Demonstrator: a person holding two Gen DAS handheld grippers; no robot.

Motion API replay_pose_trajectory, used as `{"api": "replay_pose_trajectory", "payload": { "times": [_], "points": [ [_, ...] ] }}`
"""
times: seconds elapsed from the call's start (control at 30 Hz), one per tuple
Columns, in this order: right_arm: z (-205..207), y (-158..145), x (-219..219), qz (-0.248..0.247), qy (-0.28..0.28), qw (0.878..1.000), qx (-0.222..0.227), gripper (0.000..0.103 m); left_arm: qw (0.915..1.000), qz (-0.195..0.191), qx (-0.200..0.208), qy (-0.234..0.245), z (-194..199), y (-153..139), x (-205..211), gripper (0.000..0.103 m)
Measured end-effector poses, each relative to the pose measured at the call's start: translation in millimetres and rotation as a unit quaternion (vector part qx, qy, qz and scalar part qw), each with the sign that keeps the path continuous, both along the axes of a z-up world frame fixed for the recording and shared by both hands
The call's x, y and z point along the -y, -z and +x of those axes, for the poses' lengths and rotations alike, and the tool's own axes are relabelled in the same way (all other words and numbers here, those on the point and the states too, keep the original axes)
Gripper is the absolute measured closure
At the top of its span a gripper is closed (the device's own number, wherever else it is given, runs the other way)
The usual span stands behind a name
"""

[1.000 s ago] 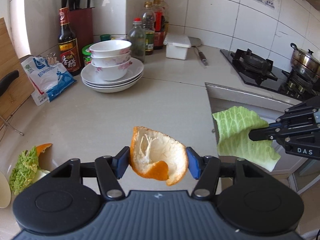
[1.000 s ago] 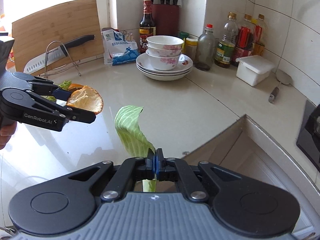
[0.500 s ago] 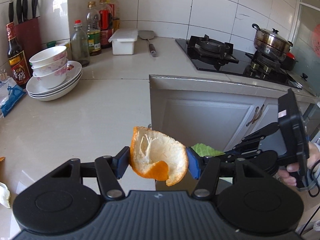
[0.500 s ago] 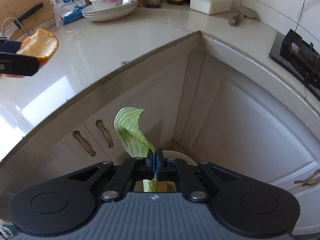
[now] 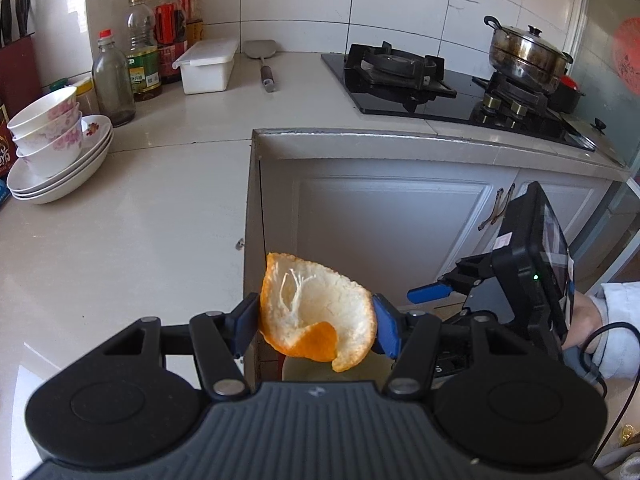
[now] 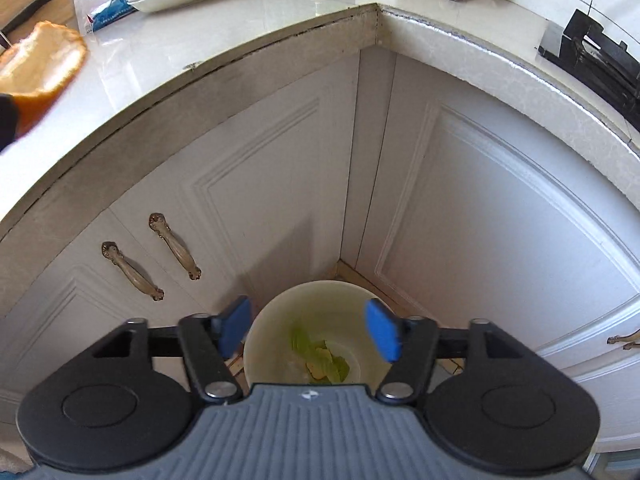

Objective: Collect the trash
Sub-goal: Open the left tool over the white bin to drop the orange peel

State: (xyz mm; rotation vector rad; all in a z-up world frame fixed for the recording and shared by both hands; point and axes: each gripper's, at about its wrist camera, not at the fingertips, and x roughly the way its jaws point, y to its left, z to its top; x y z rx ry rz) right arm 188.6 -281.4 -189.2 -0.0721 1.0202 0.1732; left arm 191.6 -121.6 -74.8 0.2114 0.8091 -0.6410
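Your right gripper jaws just opened wide, empty; cabbage leaf now lies in the bin below. Left gripper clamps orange peel, bin at 6 o'clock: drop next.

Orange peel, green leaf, cream bin
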Motion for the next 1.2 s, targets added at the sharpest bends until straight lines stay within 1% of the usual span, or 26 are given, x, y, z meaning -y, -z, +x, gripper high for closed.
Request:
{"api": "replay_pose_trajectory", "payload": {
  "times": [0.03,0.07,0.1,0.13,0.37,0.6,0.7,0.73,0.77,0.8,0.83,1.0,1.17,1.2],
  "points": [
    [-2,-3,1,0.001,0.0,1.0,0.005,0.013,1.0,0.002,-0.001,0.001,0,2,2,0.044],
    [-5,-6,2,0.001,0.001,1.0,0.012,0.006,1.0,0.004,-0.001,0.003,1,4,5,0.044],
    [-5,-6,2,0.001,0.001,1.0,0.012,0.003,1.0,0.005,-0.002,0.004,1,6,8,0.044],
    [-11,-12,6,0.001,0.001,1.0,0.023,0.0,1.0,0.006,-0.005,0.005,2,8,11,0.044],
    [-29,-27,24,0.001,0.013,0.999,0.03,0.0,0.9994,0.014,-0.023,0.02,5,29,35,0.044],
    [-55,-43,46,0.002,0.039,0.998,0.043,0.0,0.998,0.022,-0.045,0.039,10,53,64,0.044],
    [-62,-47,53,0.0,0.044,0.998,0.048,0.0,0.9973,0.026,-0.053,0.043,13,63,75,0.042],
    [-65,-49,55,0.0,0.046,0.998,0.049,0.0,0.9971,0.027,-0.054,0.046,13,67,78,0.04],
    [-66,-50,56,0.0,0.047,0.998,0.051,0.0,0.9972,0.029,-0.053,0.045,14,69,81,0.031],
    [-68,-51,58,0.0,0.049,0.997,0.052,0.0,0.9975,0.031,-0.048,0.041,15,71,83,0.026],
    [-70,-51,59,-0.001,0.051,0.997,0.053,0.0,0.9978,0.033,-0.043,0.038,15,72,85,0.019],
    [-72,-56,64,0.0,0.059,0.997,0.059,0.0,0.9983,0.031,-0.035,0.035,19,67,89,0.019],
    [-70,-61,62,-0.003,0.058,0.996,0.069,0.0,0.9991,0.029,-0.019,0.022,15,53,79,0.018],
    [-69,-65,60,-0.005,0.054,0.996,0.077,0.0,0.9992,0.029,-0.018,0.019,14,51,76,0.018]
  ]
}}
